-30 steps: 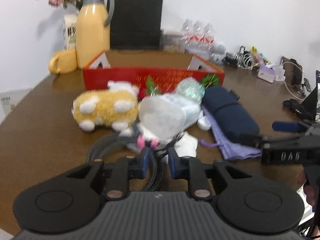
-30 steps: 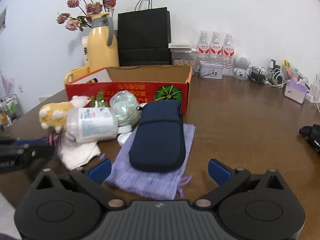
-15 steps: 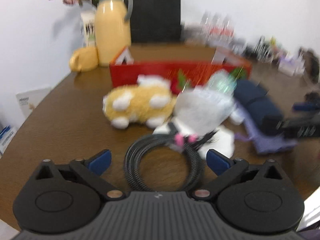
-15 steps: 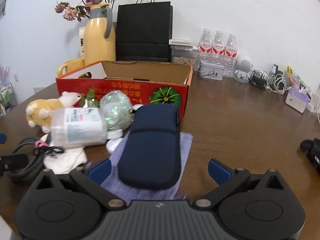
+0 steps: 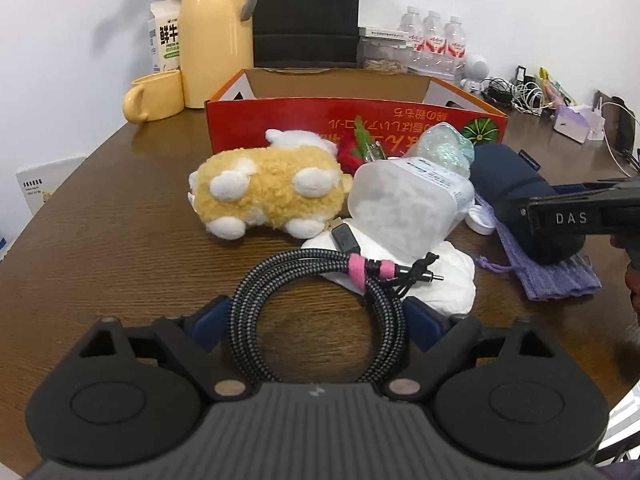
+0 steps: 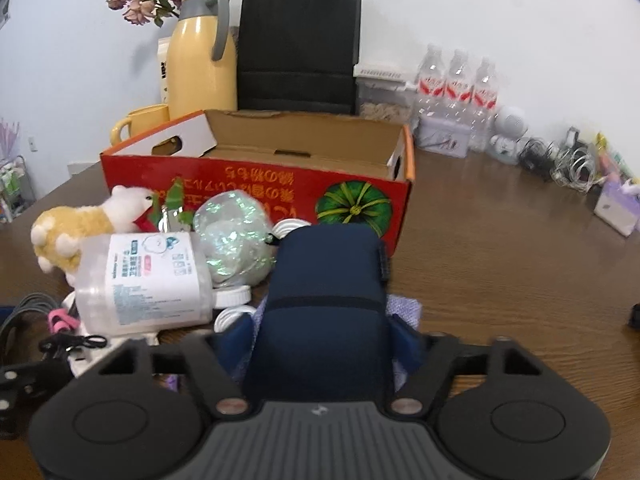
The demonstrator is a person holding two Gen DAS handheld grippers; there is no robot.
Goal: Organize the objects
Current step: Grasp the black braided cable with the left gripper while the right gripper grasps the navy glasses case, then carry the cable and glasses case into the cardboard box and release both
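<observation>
A coiled black braided cable [image 5: 248, 300] with a pink tie lies on the table. My left gripper [image 5: 316, 318] straddles it, jaws closing, blue pads just outside the coil's two sides. A navy pouch [image 6: 324, 280] rests on a purple knit bag [image 6: 404, 306]. My right gripper [image 6: 322, 338] is around the pouch's near end, jaws closing, pads close against its sides. A yellow plush toy [image 5: 268, 192], a clear plastic jar [image 5: 404, 204] and a glittery ball [image 6: 236, 236] lie in front of the open red cardboard box [image 6: 256, 188].
A white cloth [image 5: 448, 276] lies under the jar and cable plugs. Behind the box stand a yellow thermos [image 5: 216, 36], a yellow mug [image 5: 154, 96], a black paper bag [image 6: 298, 44] and water bottles [image 6: 456, 84]. Tangled wires [image 6: 572, 164] sit at the far right.
My left gripper went from shut near the cable's pink tie to wide, drew back, and is narrowing around the coil. My right gripper moved forward over the pouch and its jaws narrowed.
</observation>
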